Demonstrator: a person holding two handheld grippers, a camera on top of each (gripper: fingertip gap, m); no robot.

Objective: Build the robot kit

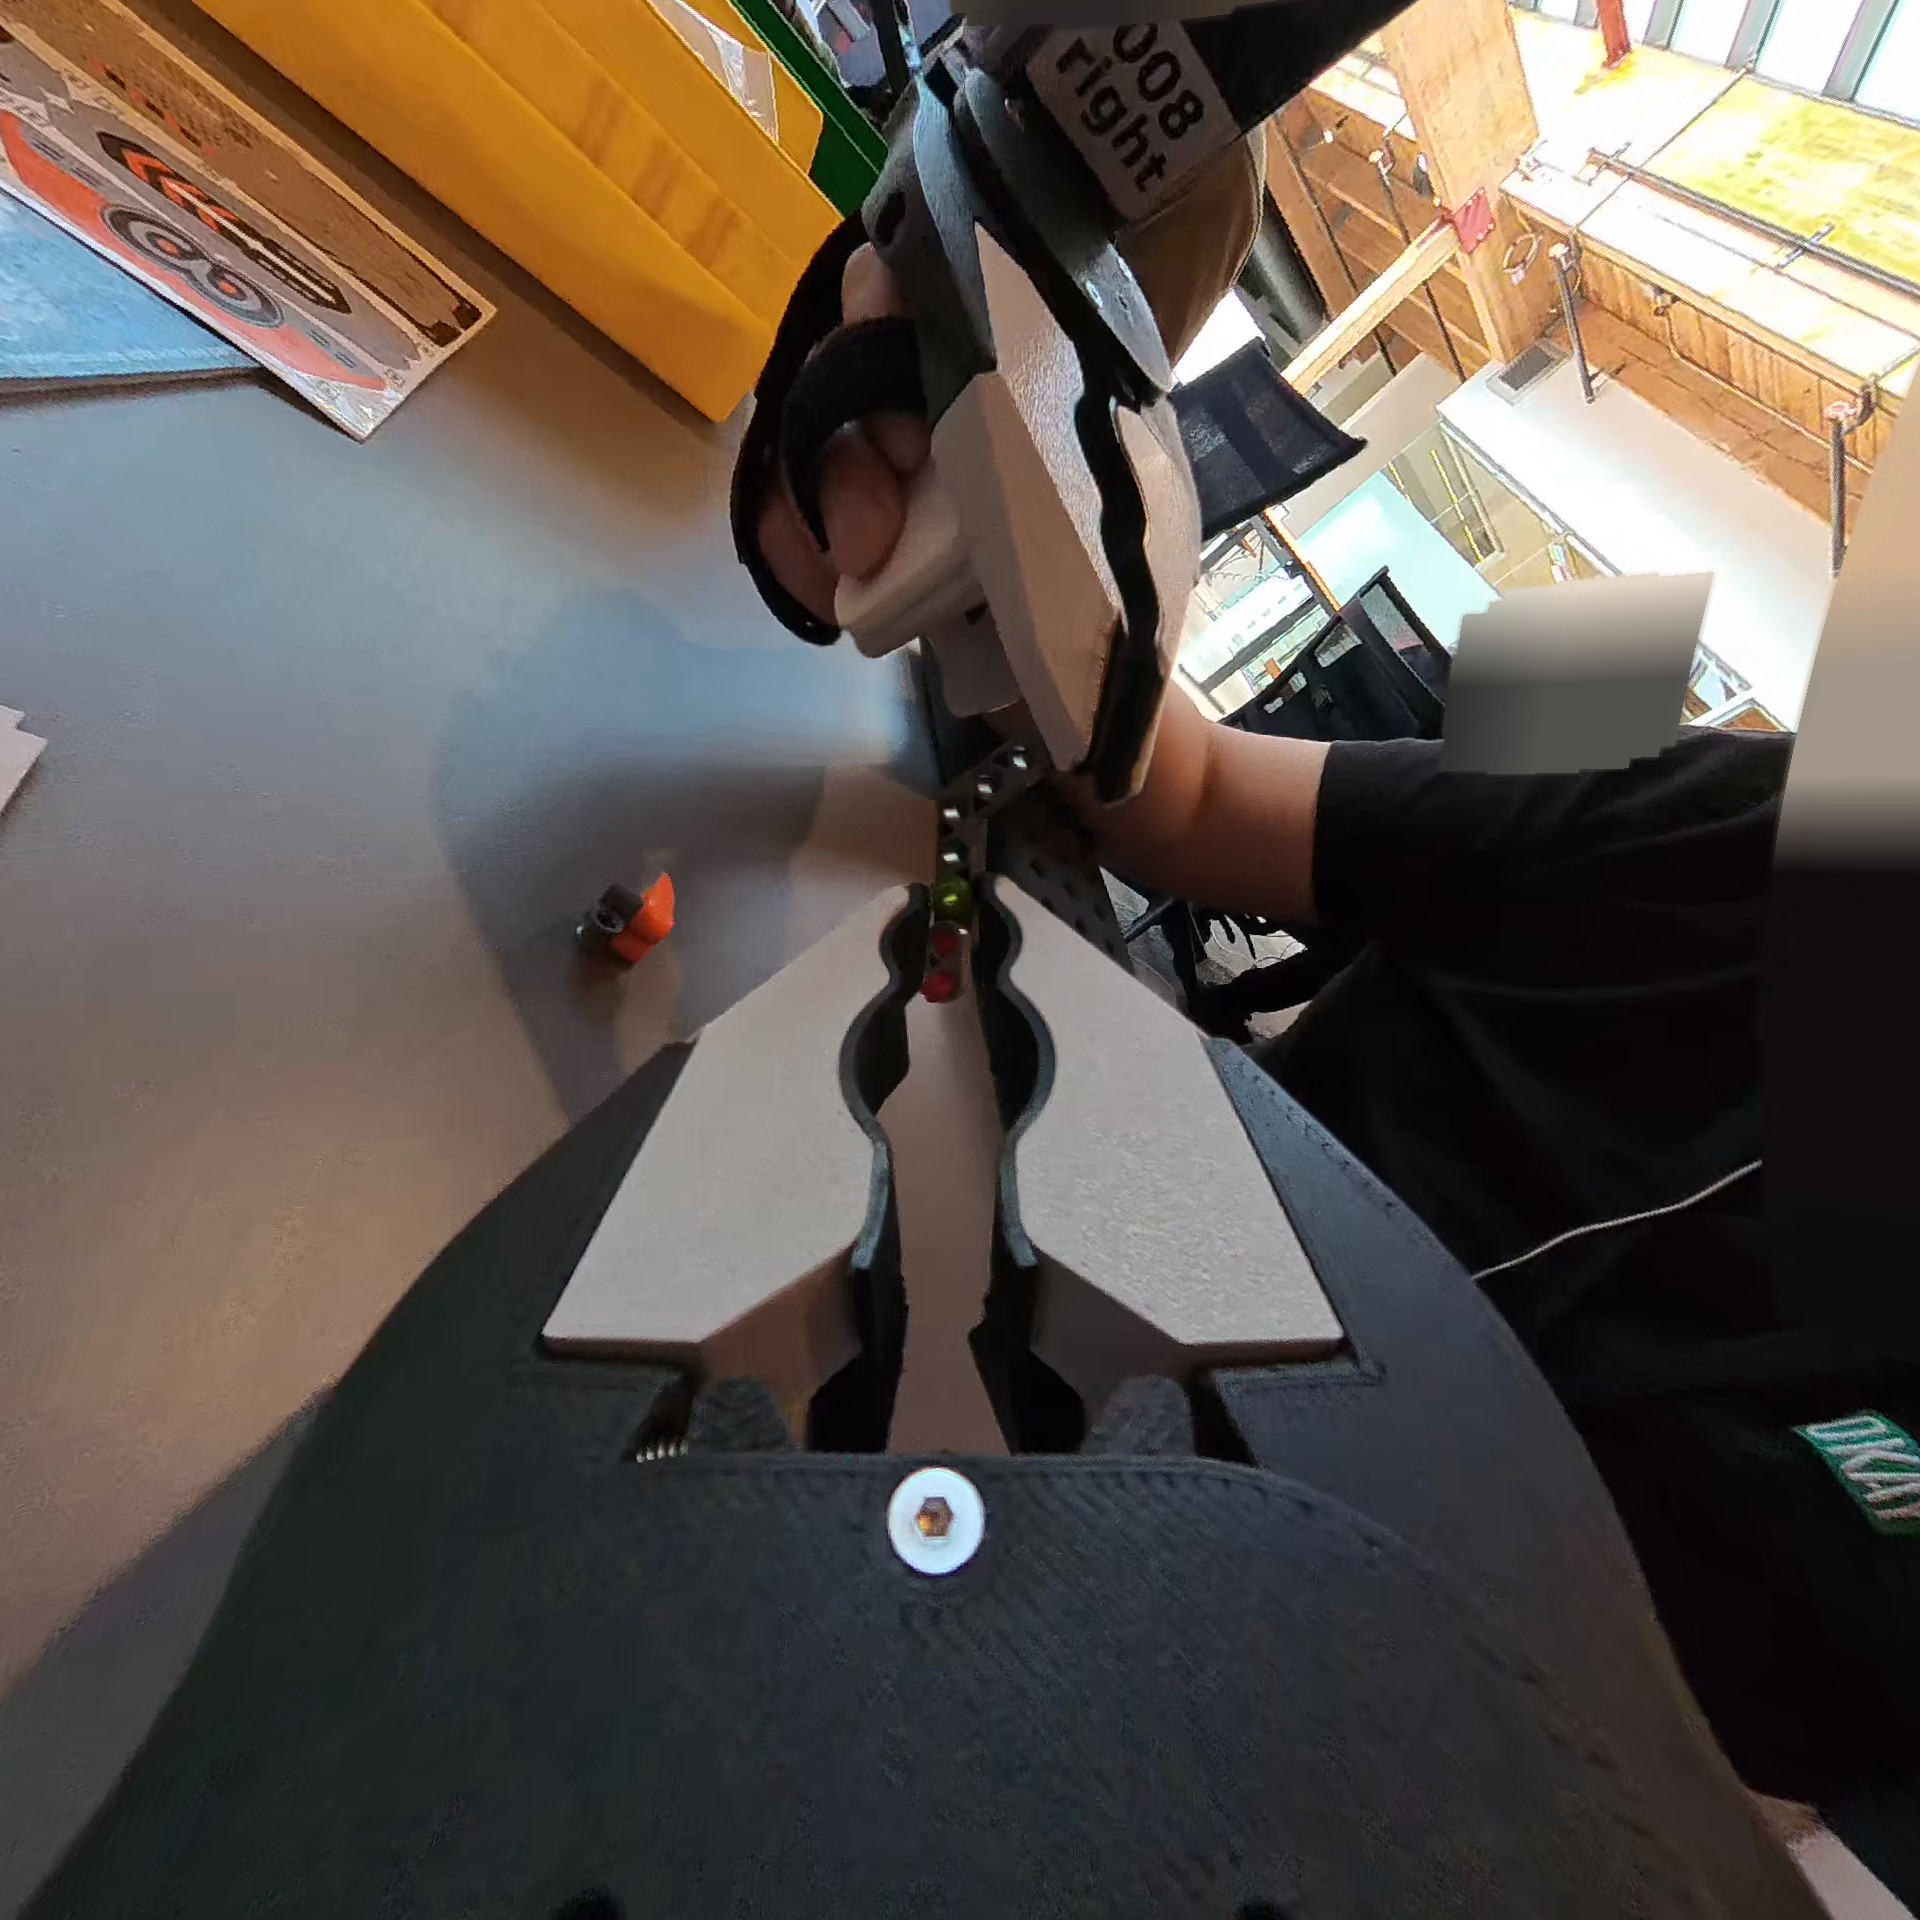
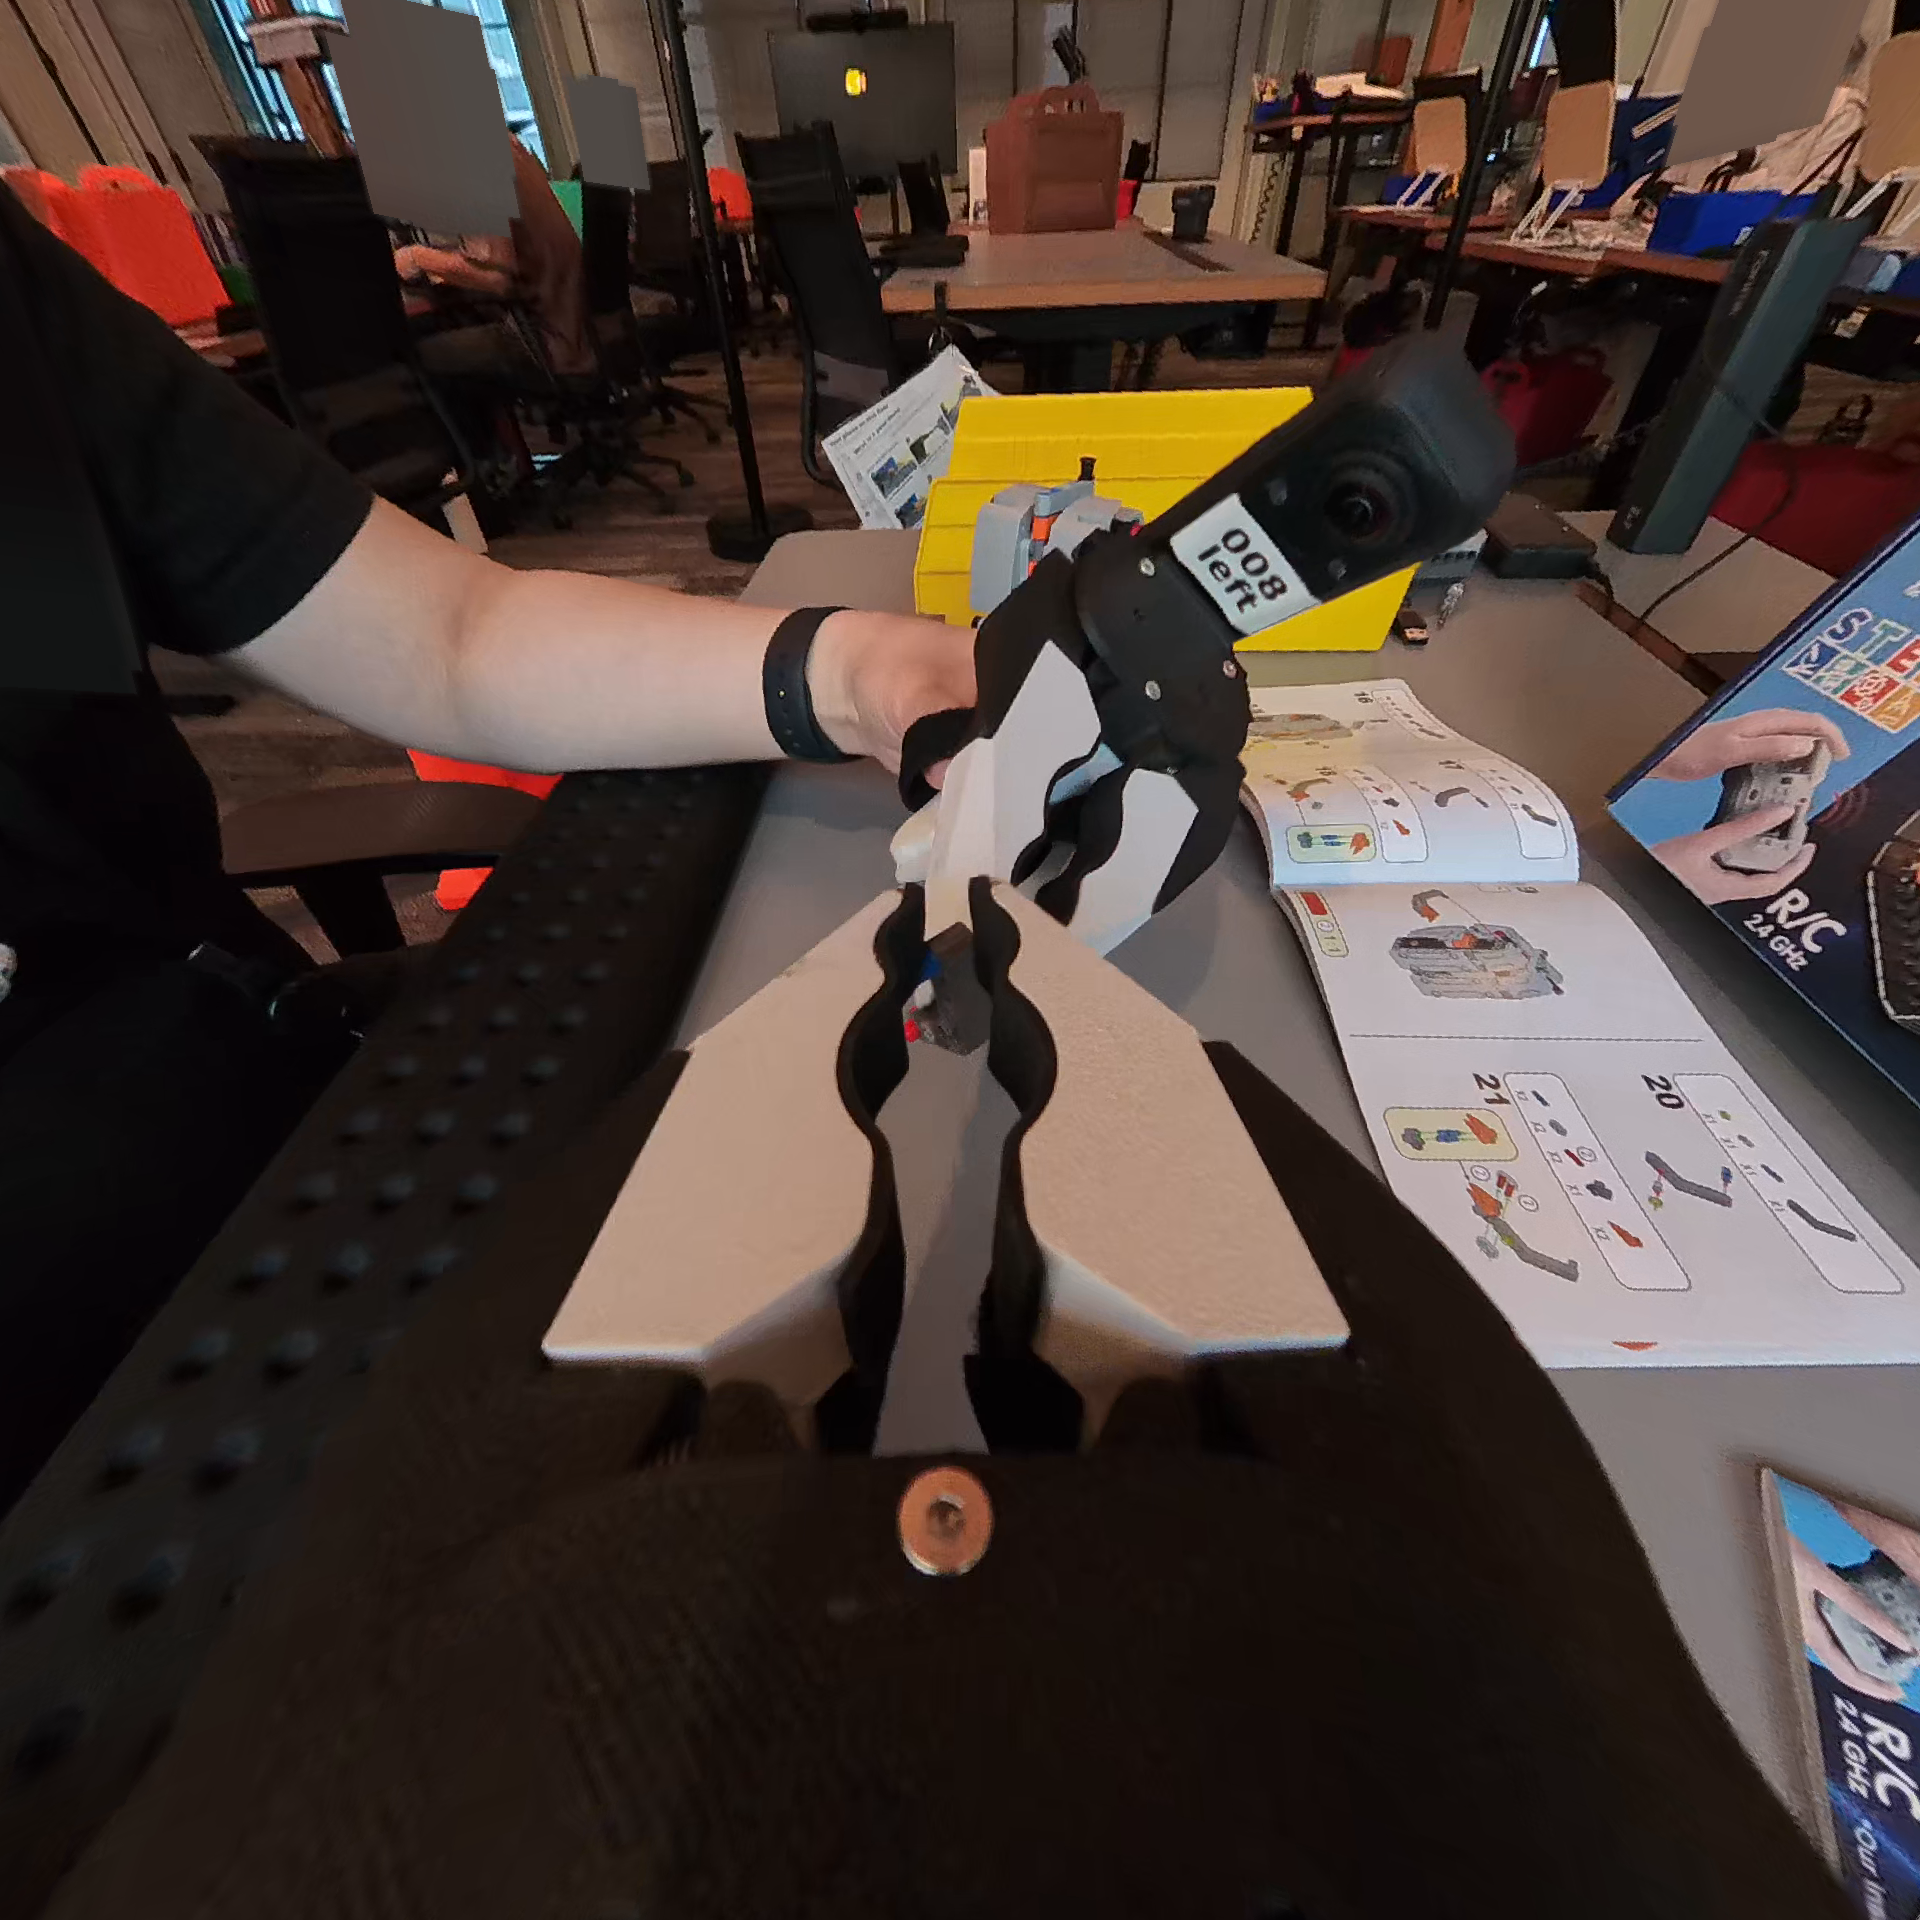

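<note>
From the left wrist view, my left gripper (image 1: 948, 940) has its tips nearly together, clamped on a slim dark grey perforated building beam with a green pin and red pins (image 1: 949, 914). The beam runs on past the tips to the right gripper (image 1: 1023, 727), held in a hand (image 1: 868, 488) directly ahead, so the way forward is blocked. A small orange and grey connector piece (image 1: 629, 920) lies alone on the grey surface (image 1: 260, 831) to the left of my tips, with bare surface around it. Farther left, a yellow plastic bin (image 1: 582, 156) and a flat printed box (image 1: 218, 229) take up the far side.

From the right wrist view, my right gripper (image 2: 951, 971) is closed on a small dark grey block with blue and red pins (image 2: 951, 1003), and the left gripper (image 2: 1049, 873) presses in tip to tip against it. A broad black perforated panel (image 2: 416, 1091) walls off the near left. To the right, an open white instruction booklet (image 2: 1558, 1091) covers the surface, with a blue printed box (image 2: 1808, 831) standing along the right edge.
</note>
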